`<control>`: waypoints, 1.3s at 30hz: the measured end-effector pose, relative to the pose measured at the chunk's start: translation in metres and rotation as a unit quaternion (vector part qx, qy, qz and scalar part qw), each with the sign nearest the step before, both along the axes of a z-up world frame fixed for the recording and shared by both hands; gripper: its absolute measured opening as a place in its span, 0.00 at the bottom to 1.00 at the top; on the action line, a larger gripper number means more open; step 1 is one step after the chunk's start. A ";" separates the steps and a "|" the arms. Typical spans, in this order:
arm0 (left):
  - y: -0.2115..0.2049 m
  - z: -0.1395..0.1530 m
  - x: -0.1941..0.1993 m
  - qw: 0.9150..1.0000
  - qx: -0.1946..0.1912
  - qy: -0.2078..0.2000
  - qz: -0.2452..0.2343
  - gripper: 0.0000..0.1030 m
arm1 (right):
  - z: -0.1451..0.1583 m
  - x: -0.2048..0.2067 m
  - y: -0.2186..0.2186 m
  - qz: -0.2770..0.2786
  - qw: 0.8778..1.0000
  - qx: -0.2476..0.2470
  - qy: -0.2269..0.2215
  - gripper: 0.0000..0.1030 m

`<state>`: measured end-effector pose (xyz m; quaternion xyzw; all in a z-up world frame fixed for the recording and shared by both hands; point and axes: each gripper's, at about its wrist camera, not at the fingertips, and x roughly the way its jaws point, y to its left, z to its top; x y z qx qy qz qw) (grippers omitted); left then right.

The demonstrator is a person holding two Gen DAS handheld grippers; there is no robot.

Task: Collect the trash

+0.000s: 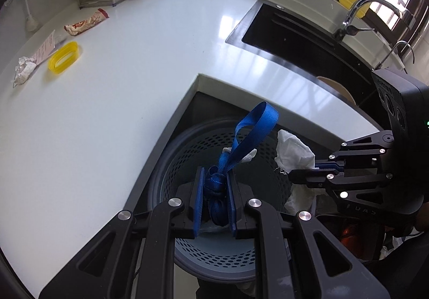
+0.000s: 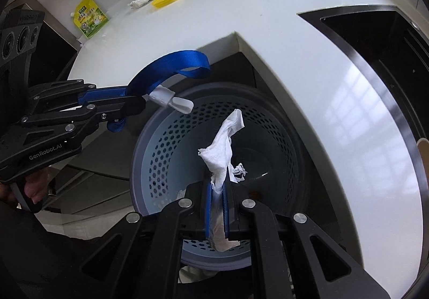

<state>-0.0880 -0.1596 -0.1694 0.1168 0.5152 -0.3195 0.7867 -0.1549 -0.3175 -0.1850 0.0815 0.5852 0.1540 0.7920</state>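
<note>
Closest in, both grippers hang tipped steeply down over the perforated grey bin (image 1: 214,253) that stands on the floor in the notch of the white worktop (image 1: 120,116). The left gripper (image 1: 214,199) has its jaws pinched on the knotted bundle of a blue strap (image 1: 214,189), whose loose loop rears up and away above the jaws, with a white plastic clip showing from the other side. The right gripper (image 2: 218,207) has its jaws pressed together on a crumpled white tissue (image 2: 224,154), which stands up long and narrow out of the jaws, its far end directly above the bin's open mouth.

Both pieces already sit over the opening, the tissue more centrally and the strap nearer the bin's near-left rim, so I'd judge that letting go is all that remains, each piece falling straight down.

Further off on the worktop lie a yellow oval ring (image 1: 63,57), a wadded paper (image 1: 24,70), a paper slip and a snack wrapper (image 1: 85,22), all well apart from the jaws and nearer the left hand's side. Beyond is the dark sink (image 1: 308,38).
</note>
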 end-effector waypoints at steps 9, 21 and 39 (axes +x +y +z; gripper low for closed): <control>-0.001 -0.027 -0.002 0.999 0.021 0.024 -0.012 0.15 | -0.022 -0.008 0.002 0.006 1.000 -0.009 0.025 0.06; -0.003 -0.057 0.002 0.998 0.047 0.049 -0.018 0.15 | -0.045 0.000 0.022 0.029 0.998 -0.029 0.044 0.06; -0.019 -0.087 0.007 0.994 0.070 0.077 -0.029 0.15 | -0.065 0.015 0.035 0.040 0.996 -0.037 0.064 0.07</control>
